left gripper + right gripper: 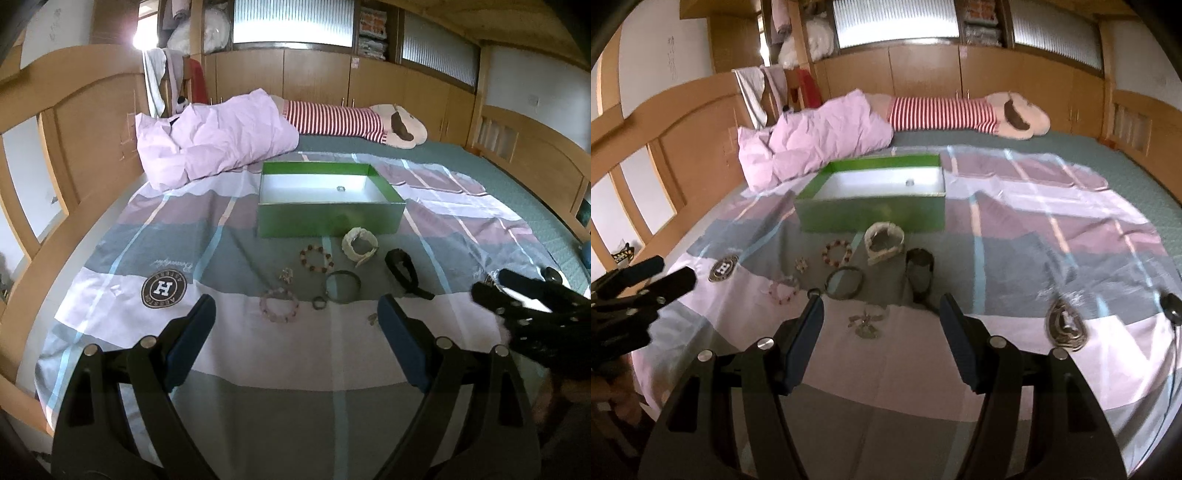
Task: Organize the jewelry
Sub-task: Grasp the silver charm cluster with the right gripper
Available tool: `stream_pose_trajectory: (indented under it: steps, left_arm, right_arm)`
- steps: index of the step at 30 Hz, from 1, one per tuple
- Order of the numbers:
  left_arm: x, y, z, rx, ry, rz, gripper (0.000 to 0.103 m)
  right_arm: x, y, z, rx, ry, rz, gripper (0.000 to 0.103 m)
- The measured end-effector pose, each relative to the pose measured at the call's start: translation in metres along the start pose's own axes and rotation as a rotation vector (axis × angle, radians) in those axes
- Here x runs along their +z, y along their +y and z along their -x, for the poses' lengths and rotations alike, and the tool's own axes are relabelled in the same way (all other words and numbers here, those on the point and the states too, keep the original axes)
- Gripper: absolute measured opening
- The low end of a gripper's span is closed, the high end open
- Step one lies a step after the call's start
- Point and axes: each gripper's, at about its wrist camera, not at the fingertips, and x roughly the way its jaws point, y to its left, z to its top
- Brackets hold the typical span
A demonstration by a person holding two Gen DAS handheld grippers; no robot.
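Jewelry mostly unsorted: bead bracelets [316, 259], a dark bangle [343, 286], cream cuff [360, 242] and black strap [402, 271] lie loose on the bedspread [110, 266], at six o'clock of the green box [328, 216]. Box holds only one small ring [340, 188]. Left gripper [297, 319] and right gripper [881, 319] both gape, holding nothing; a small charm cluster [866, 323] lies under the right.

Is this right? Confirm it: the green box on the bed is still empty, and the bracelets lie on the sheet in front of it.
Not quite: the green box already holds one small ring, as the left wrist view shows. The bracelets do lie on the sheet in front of it.
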Motion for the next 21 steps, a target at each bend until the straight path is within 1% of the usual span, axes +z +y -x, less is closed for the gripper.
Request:
stream_pose_trajectory:
  steps: [5,8,13,14,15,16,18,19,21]
  left_arm:
    - [0.002,0.005,-0.006,0.000,0.010,0.007,0.088]
    - [0.005,0.009,-0.008,0.001,0.007,0.017,0.088]
    - [0.007,0.017,-0.014,0.013,0.014,0.032,0.088]
    - [0.007,0.018,-0.014,0.014,0.015,0.035,0.088]
    - [0.007,0.020,-0.014,0.016,0.016,0.039,0.088]
    - [0.007,0.022,-0.015,0.019,0.017,0.042,0.088]
    - [0.007,0.025,-0.015,0.024,0.019,0.047,0.088]
    - [0.008,0.027,-0.015,0.027,0.019,0.051,0.088]
    - [0.008,0.031,-0.015,0.030,0.019,0.058,0.088]
  right_arm:
    - [-0.006,0.019,-0.048,-0.003,0.061,0.080,0.060]
    - [-0.008,0.022,-0.075,0.011,0.128,0.050,0.059]
    - [-0.007,0.029,-0.112,-0.020,0.177,0.047,0.058]
    - [-0.008,0.030,-0.119,-0.025,0.193,0.045,0.057]
    - [-0.009,0.030,-0.125,-0.031,0.207,0.044,0.053]
    - [-0.010,0.030,-0.132,-0.039,0.225,0.042,0.052]
    - [-0.015,0.029,-0.146,-0.045,0.271,0.041,0.046]
    - [-0.018,0.028,-0.149,-0.045,0.281,0.041,0.042]
    - [-0.018,0.030,-0.150,-0.057,0.264,0.067,0.032]
